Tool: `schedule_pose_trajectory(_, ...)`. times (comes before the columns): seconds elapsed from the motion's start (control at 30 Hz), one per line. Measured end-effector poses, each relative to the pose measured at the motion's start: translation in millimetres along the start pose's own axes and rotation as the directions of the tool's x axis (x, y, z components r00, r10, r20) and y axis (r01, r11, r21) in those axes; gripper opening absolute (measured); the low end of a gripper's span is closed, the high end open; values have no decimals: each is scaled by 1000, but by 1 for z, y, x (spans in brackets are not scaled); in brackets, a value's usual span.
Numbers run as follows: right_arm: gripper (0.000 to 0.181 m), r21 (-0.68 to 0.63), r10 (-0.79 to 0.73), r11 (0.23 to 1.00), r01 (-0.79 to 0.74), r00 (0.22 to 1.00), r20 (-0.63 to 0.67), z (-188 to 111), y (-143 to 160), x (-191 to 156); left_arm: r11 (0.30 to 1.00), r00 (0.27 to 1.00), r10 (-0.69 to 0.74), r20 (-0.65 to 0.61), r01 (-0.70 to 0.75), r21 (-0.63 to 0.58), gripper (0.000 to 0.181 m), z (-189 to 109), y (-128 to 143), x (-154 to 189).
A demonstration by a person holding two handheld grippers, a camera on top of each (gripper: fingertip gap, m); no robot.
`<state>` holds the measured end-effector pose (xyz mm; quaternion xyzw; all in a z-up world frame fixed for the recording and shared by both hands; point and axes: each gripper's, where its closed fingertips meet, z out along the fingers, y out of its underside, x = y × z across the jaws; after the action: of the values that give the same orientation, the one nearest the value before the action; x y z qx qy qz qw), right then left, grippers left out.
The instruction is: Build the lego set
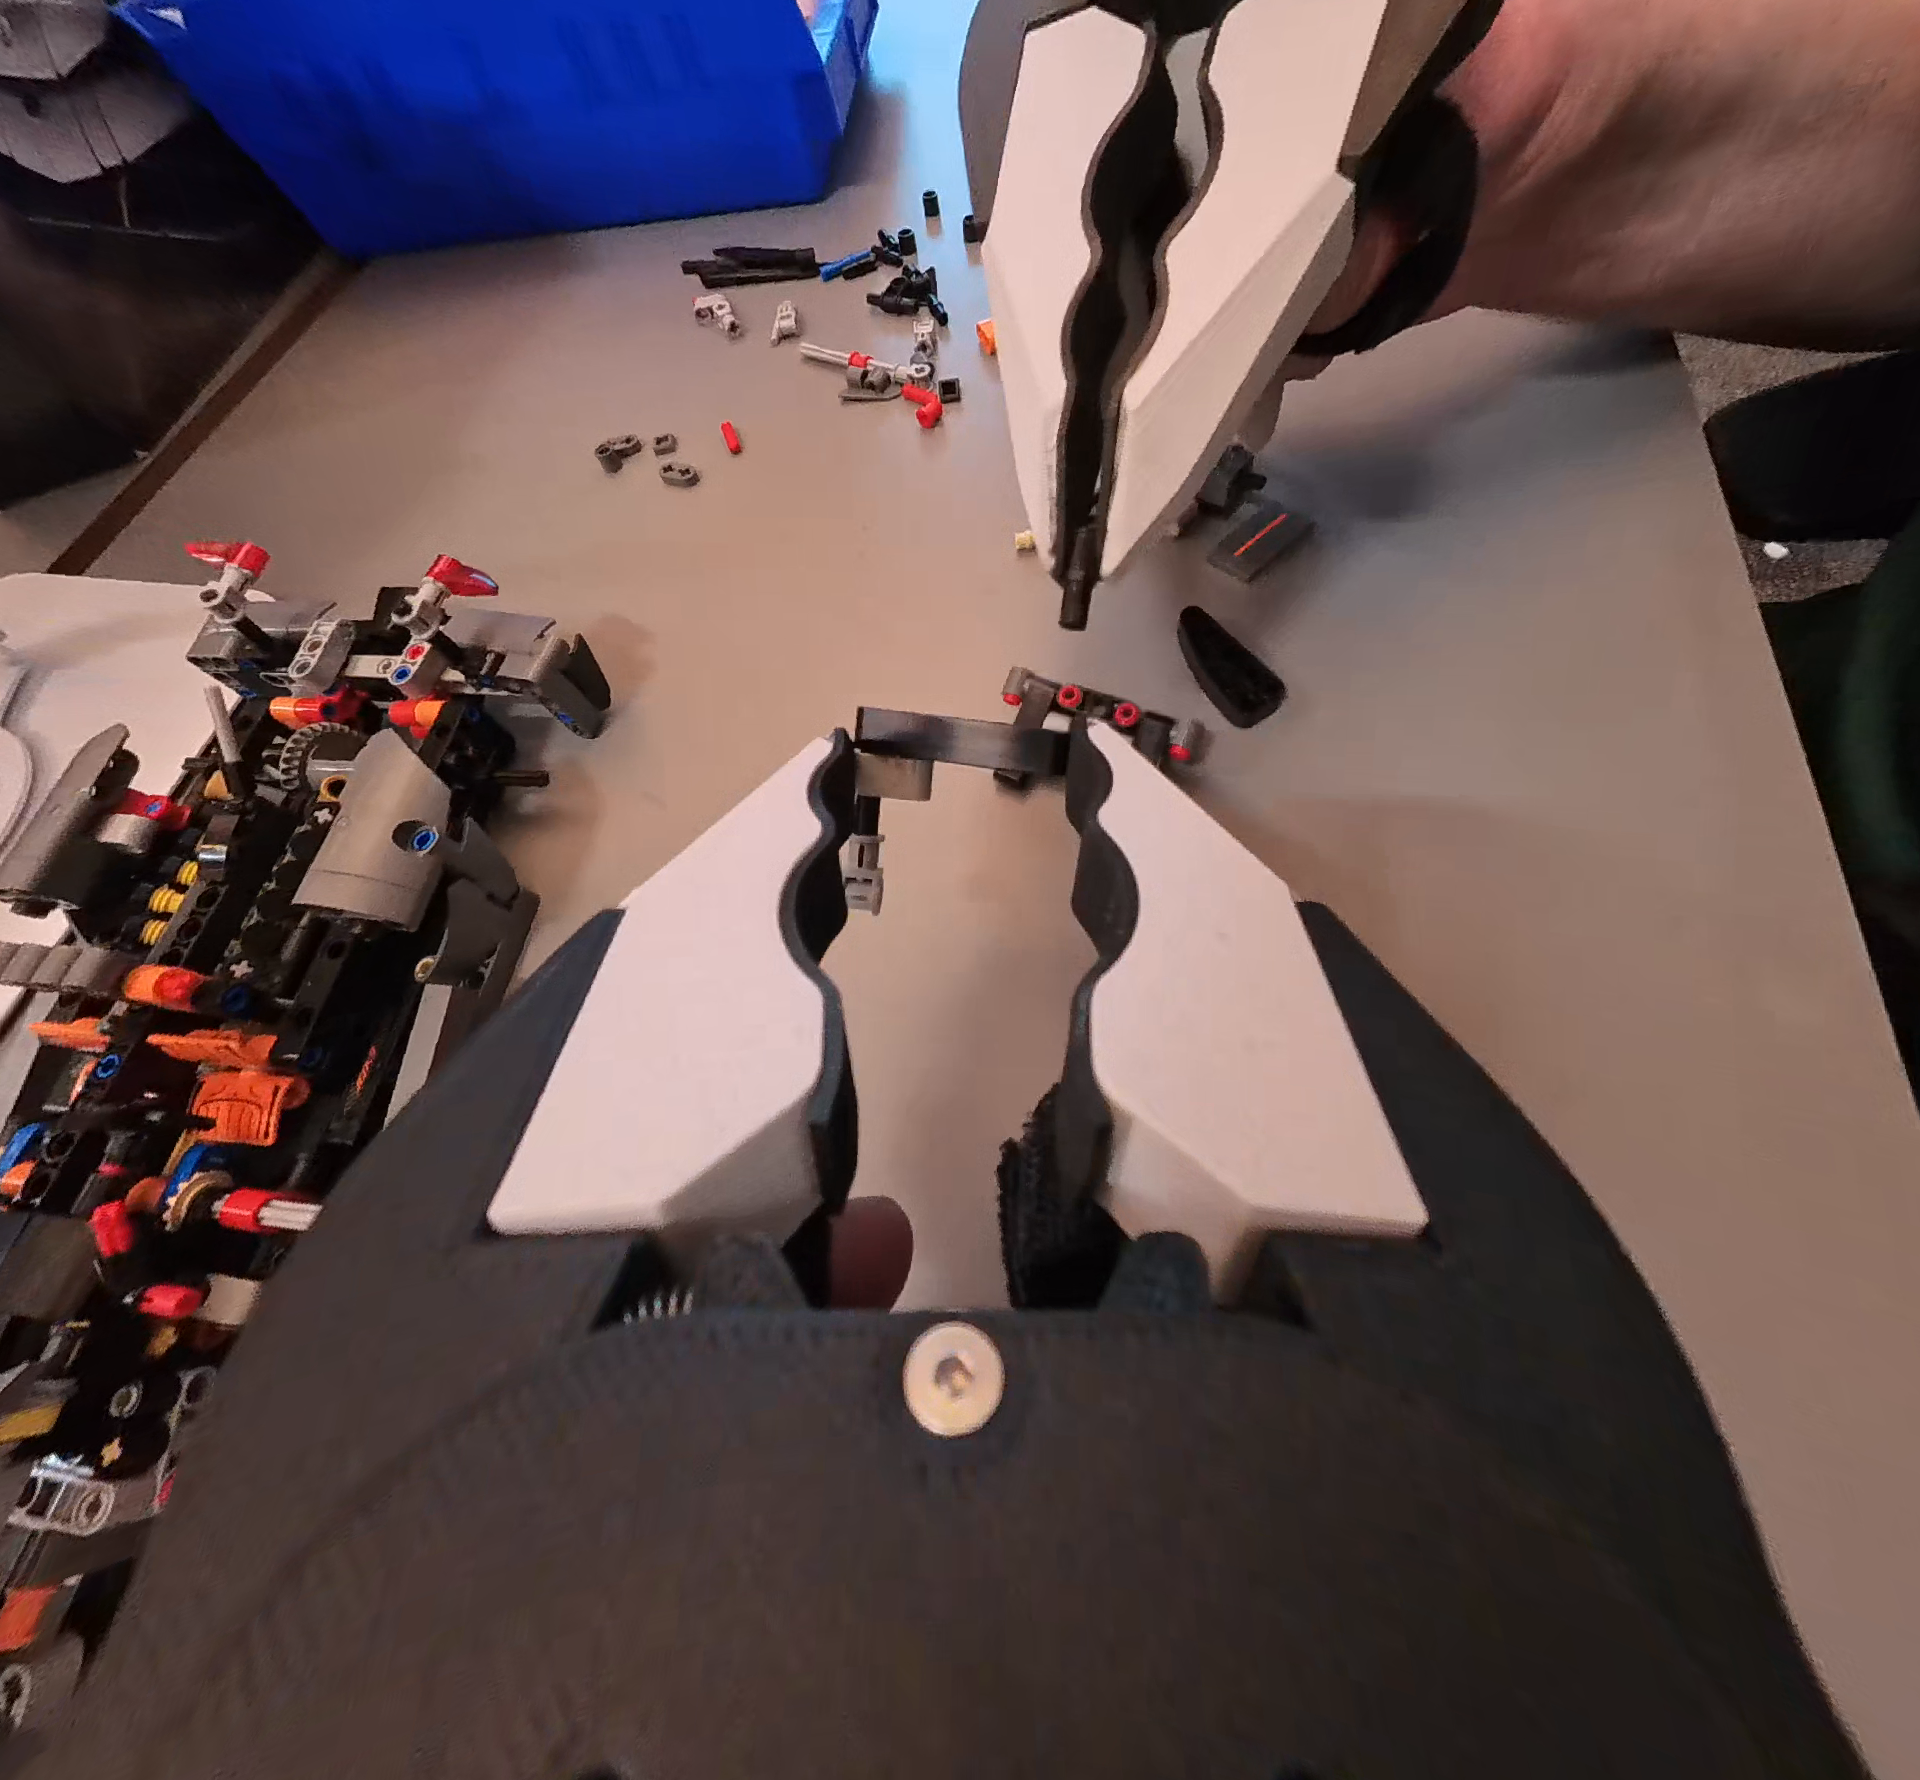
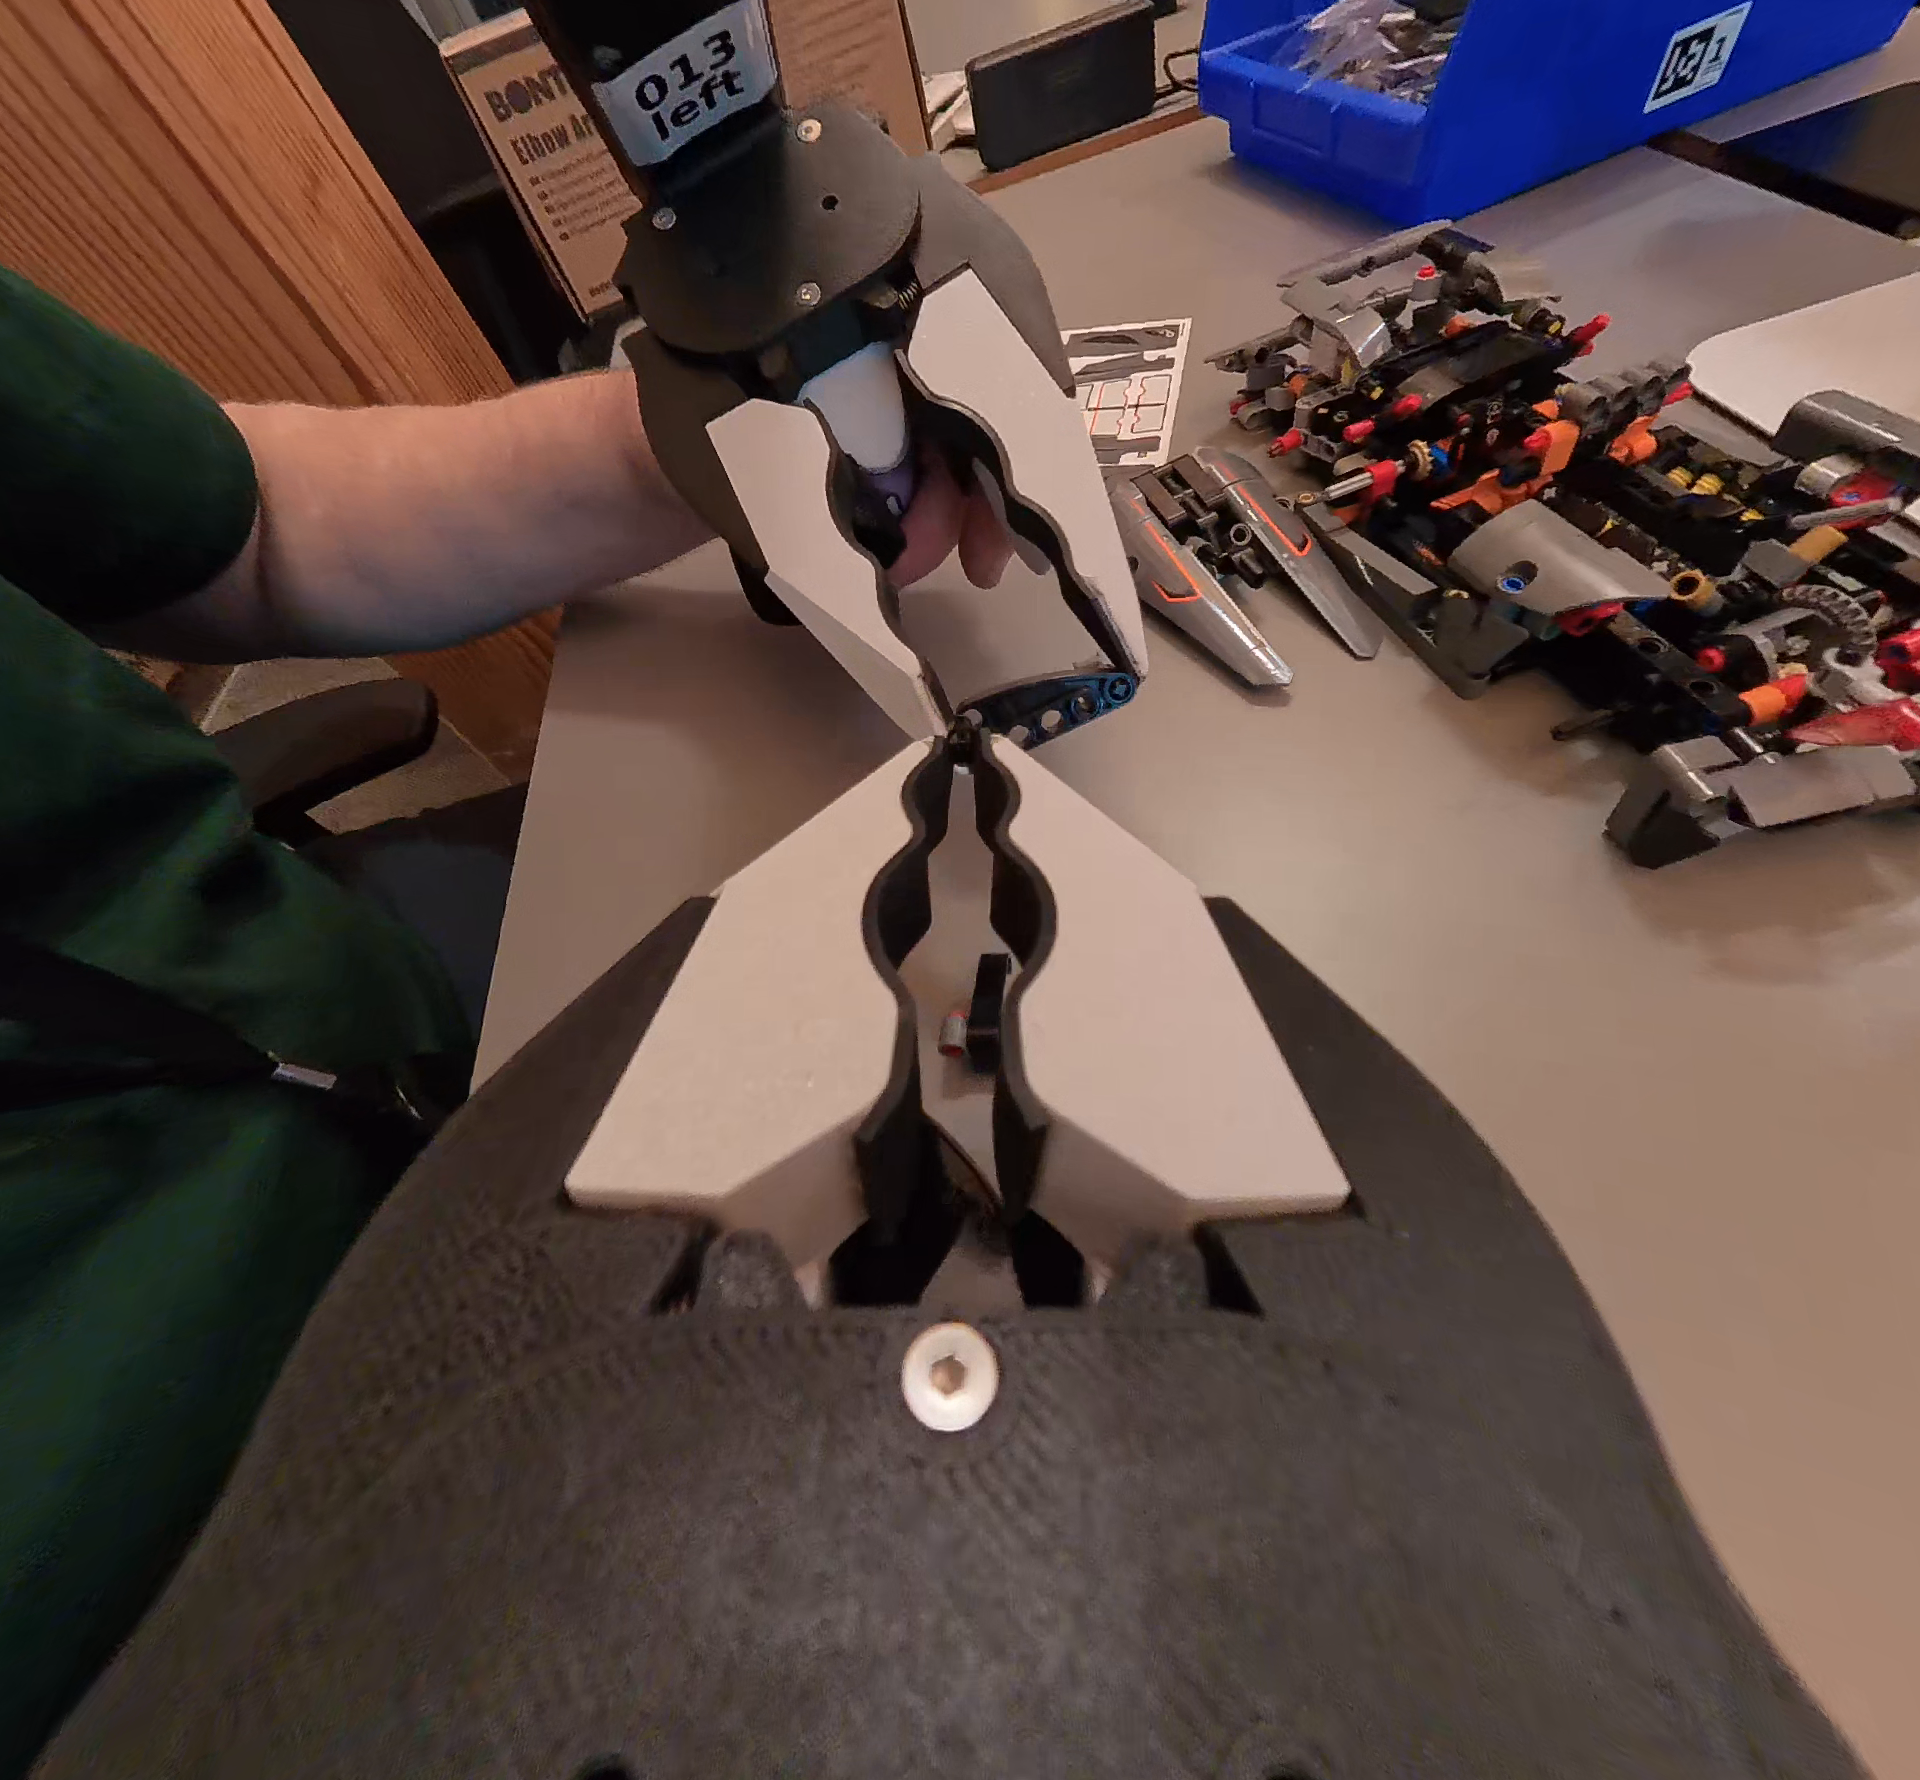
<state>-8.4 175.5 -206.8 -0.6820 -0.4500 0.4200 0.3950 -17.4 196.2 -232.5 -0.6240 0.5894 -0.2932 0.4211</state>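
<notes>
- While the left gripper (image 1: 961,754) in the left wrist view spans a black perforated beam (image 1: 956,743) across its tips, jaws spread wide to the beam's length, the right gripper (image 1: 1075,577) just beyond and above it pinches a black pin (image 1: 1073,600) pointing down, likely to present the pin to the beam. The part-built car (image 1: 260,899) sits to its left.
- Seen from the right wrist view, the right gripper (image 2: 961,751), nearly closed, clamps the pin tip-first against the beam (image 2: 1060,700) held ahead; the car (image 2: 1621,535) lies to the right.
</notes>
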Motion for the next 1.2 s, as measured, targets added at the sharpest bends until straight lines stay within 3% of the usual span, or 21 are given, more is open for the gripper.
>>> schedule_pose_trajectory(0.33, 3, -9, -59, 998, 59, 998, -9, 10, -18, 6, 996, 997, 43, -62, -38, 75, 39, -16, -7, -9)
schedule_pose_trajectory(0.63, 2, -1, -104, 995, 104, 994, -26, 29, -35, 16, 981, 999, 42, -18, -38, 192, 39, -25, -11, -17)
schedule_pose_trajectory(1.2, 2, 32, -147, 989, 148, 989, -29, 35, -37, 23, 986, 997, 72, 35, -76, 150, 39, -23, -5, -24)
